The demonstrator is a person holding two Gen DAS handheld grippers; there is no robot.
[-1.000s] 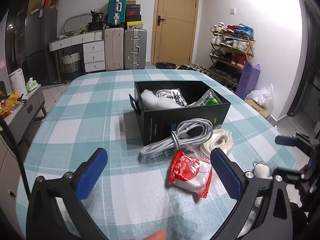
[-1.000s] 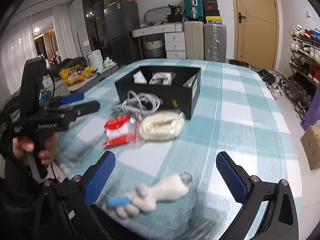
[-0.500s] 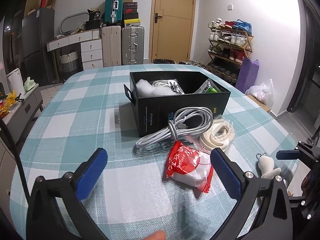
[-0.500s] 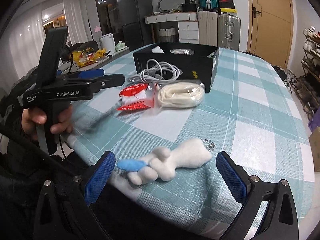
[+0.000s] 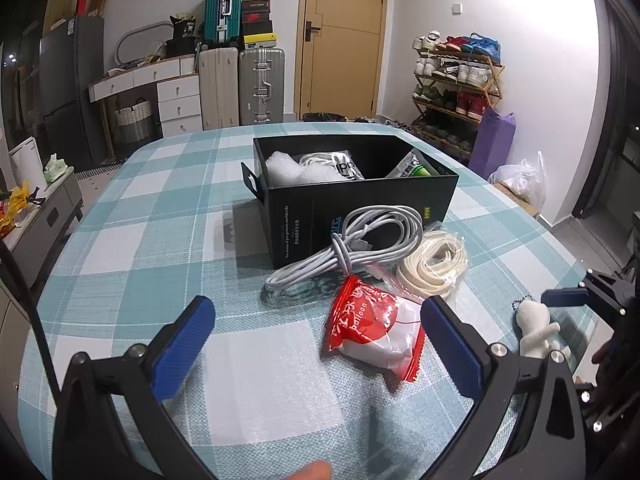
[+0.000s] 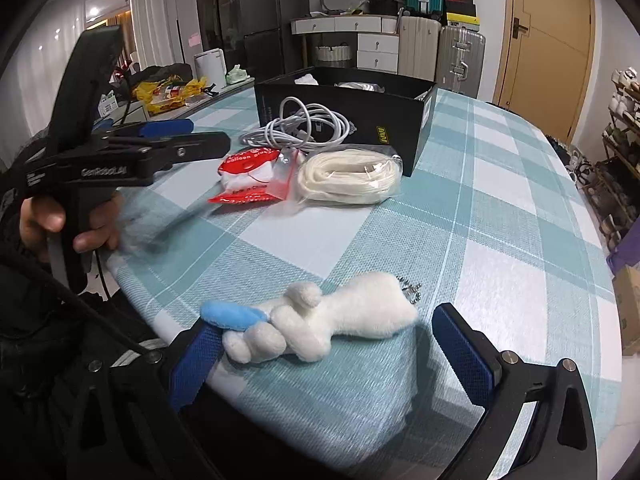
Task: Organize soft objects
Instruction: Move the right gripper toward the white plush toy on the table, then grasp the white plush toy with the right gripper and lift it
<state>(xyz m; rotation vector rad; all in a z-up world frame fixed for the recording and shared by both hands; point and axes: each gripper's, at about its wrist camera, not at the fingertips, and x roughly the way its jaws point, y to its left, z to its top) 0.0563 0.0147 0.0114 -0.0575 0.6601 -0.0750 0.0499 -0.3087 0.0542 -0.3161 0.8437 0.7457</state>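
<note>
Both claws gape wide, empty — right claw (image 6: pixel 328 356) straddling the white plush toy (image 6: pixel 340 328), left claw (image 5: pixel 316 344) over the tablecloth (image 5: pixel 140 240).

Home interior: living and dining room by the entrance.
Checked tablecloth (image 5: pixel 120 240) at centre; suitcases (image 5: pixel 240 84) and drawers (image 5: pixel 178 100) upper left; wooden door (image 5: pixel 340 36) top centre; shoe rack (image 5: pixel 456 92) upper right.
</note>
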